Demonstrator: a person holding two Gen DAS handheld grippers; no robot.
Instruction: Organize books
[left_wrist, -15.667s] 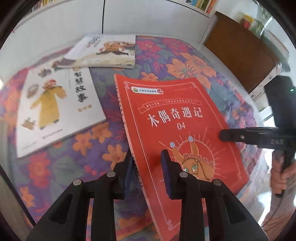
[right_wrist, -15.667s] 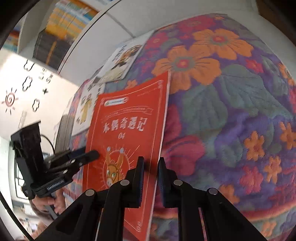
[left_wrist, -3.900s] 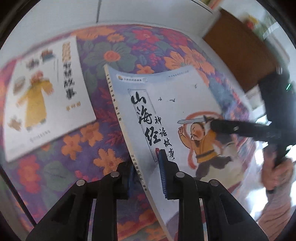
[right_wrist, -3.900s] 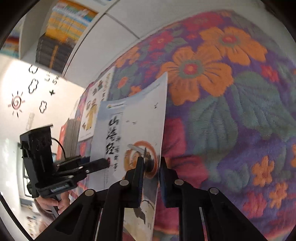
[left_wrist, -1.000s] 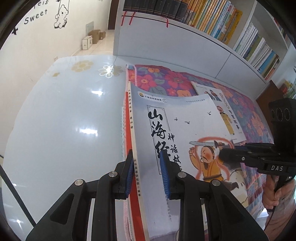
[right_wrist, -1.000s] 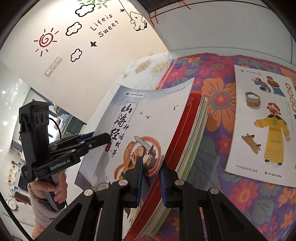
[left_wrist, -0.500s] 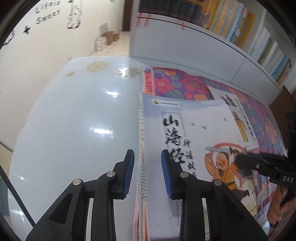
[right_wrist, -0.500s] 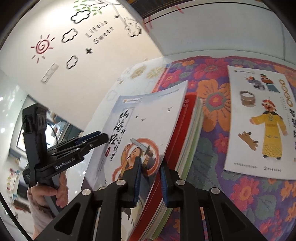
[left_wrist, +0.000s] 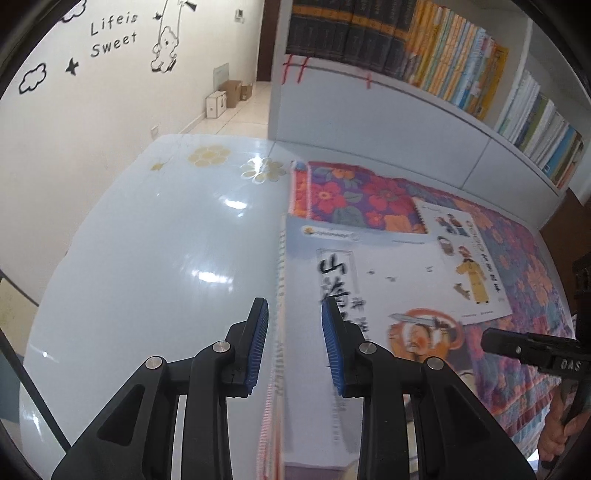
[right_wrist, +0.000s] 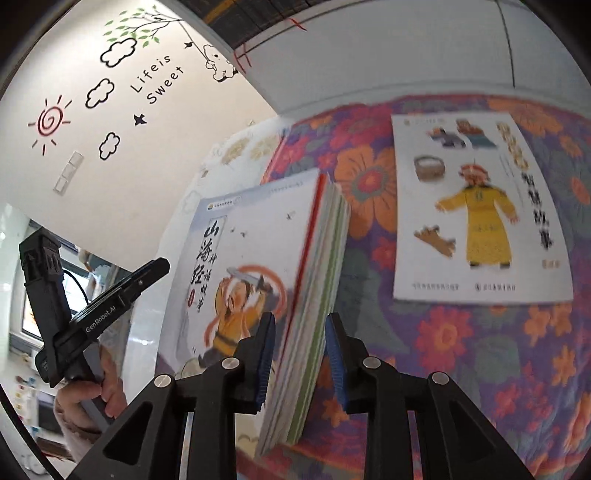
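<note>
A stack of thin books (right_wrist: 310, 295) lies at the left edge of the floral cloth (right_wrist: 480, 350). On top is a pale blue book with a swordsman (left_wrist: 373, 280), also seen in the right wrist view (right_wrist: 240, 258). My left gripper (left_wrist: 293, 347) is open, its jaws either side of the stack's spine edge. My right gripper (right_wrist: 300, 356) is open, its jaws either side of the stack's opposite edge. A white book with a yellow-robed figure (right_wrist: 476, 206) lies flat on the cloth to the right; it also shows in the left wrist view (left_wrist: 461, 258).
A glossy white table (left_wrist: 147, 266) extends left of the cloth. Bookshelves (left_wrist: 424, 55) with several books run along the back above a white cabinet (left_wrist: 369, 122). A wall with decals (right_wrist: 110, 92) stands at the left.
Both grippers have opened and let go of the pale blue book, which now lies flat on the stack. The right gripper's jaws have spread wide around the stack's edge.
</note>
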